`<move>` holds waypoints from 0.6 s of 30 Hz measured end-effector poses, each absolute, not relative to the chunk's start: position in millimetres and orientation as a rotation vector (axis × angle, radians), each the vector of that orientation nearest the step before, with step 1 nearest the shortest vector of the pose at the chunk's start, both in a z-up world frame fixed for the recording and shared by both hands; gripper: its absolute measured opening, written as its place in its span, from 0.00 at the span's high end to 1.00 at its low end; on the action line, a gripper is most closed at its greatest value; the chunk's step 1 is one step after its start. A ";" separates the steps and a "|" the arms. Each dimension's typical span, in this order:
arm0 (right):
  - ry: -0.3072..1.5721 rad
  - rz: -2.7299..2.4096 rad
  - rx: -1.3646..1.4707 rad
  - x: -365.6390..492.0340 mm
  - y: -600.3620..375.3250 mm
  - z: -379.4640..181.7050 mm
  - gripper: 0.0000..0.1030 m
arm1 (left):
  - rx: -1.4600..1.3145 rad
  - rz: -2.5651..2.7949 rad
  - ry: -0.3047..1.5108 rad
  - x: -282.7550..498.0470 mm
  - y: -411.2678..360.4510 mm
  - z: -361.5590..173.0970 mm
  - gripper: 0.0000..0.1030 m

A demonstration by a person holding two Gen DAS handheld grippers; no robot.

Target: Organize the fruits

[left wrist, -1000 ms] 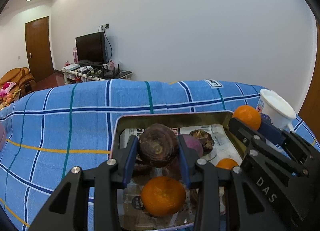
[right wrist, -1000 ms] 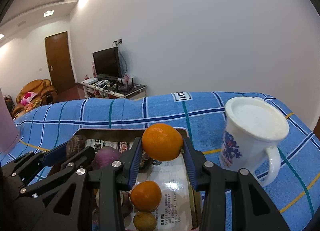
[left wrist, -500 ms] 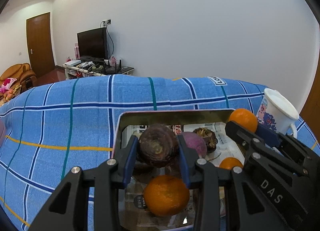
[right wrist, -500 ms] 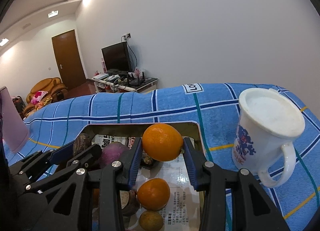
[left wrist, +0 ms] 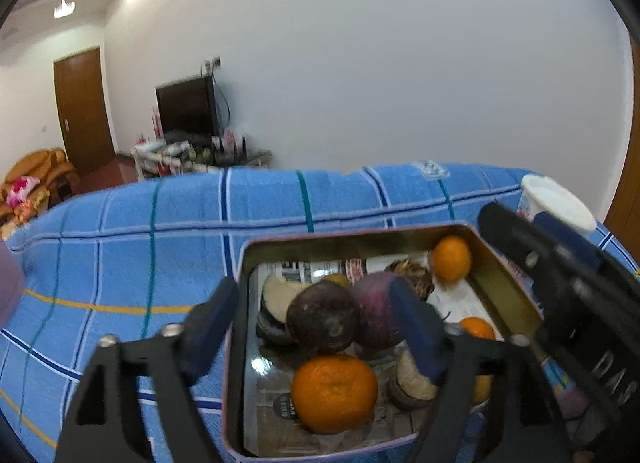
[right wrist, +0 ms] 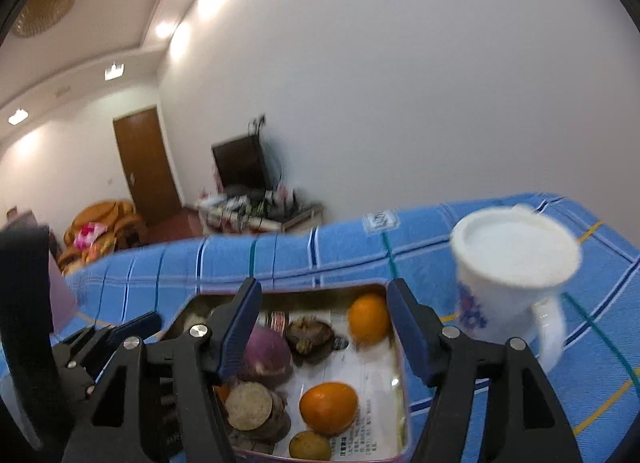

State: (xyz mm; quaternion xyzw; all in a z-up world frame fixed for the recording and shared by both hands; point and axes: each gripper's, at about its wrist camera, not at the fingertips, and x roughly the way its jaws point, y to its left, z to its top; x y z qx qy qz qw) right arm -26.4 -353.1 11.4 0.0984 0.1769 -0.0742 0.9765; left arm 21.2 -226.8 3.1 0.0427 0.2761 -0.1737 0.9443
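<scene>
A metal tin point(left wrist: 360, 237) lined with newspaper sits on the blue checked cloth and holds the fruit. My left gripper point(left wrist: 316, 319) is open above it. The dark purple fruit point(left wrist: 322, 321) lies in the tin between the fingers, next to a purple-red fruit point(left wrist: 374, 315) and an orange point(left wrist: 334, 393). My right gripper point(right wrist: 324, 327) is open and empty above the tin point(right wrist: 400, 375). An orange point(right wrist: 369, 319) lies loose in the tin's far right corner, also in the left wrist view point(left wrist: 451, 259). Another orange point(right wrist: 329, 407) lies nearer.
A white mug point(right wrist: 512, 287) with blue print stands on the cloth right of the tin; it shows in the left wrist view point(left wrist: 556, 207) too. A pink object point(right wrist: 60, 299) stands at the left. The cloth point(left wrist: 120, 255) stretches left of the tin.
Both grippers have opened. The dark purple fruit dropped from my left gripper into the tin. The orange dropped from my right gripper into the tin's far right corner.
</scene>
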 end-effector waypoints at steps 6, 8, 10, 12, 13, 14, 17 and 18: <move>0.208 -0.226 0.233 -55.8 -356.5 20.7 0.24 | 0.146 -0.280 0.383 -7.0 -225.4 14.0 0.00; 0.158 -0.232 0.240 -63.9 -354.7 22.0 0.22 | 0.155 -0.265 0.376 -11.1 -223.3 14.1 0.00; 0.118 -0.211 0.241 -69.9 -351.9 23.0 0.22 | 0.154 -0.257 0.372 -16.7 -219.7 13.6 0.00; 0.115 -0.195 0.237 -71.3 -348.9 23.9 0.22 | 0.163 -0.246 0.361 -22.5 -216.7 14.3 0.00; 0.117 -0.188 0.237 -71.9 -347.1 24.3 0.22 | 0.171 -0.237 0.355 -26.8 -214.4 14.3 0.00; 0.118 -0.185 0.236 -72.1 -346.0 24.7 0.22 | 0.173 -0.223 0.345 -31.4 -211.2 14.6 0.00; 0.116 -0.203 0.226 -78.4 -341.1 24.4 0.22 | 0.155 -0.190 0.310 -44.3 -199.4 17.2 0.00; 0.115 -0.214 0.222 -80.4 -340.0 24.4 0.22 | 0.150 -0.178 0.305 -47.5 -195.3 17.5 0.00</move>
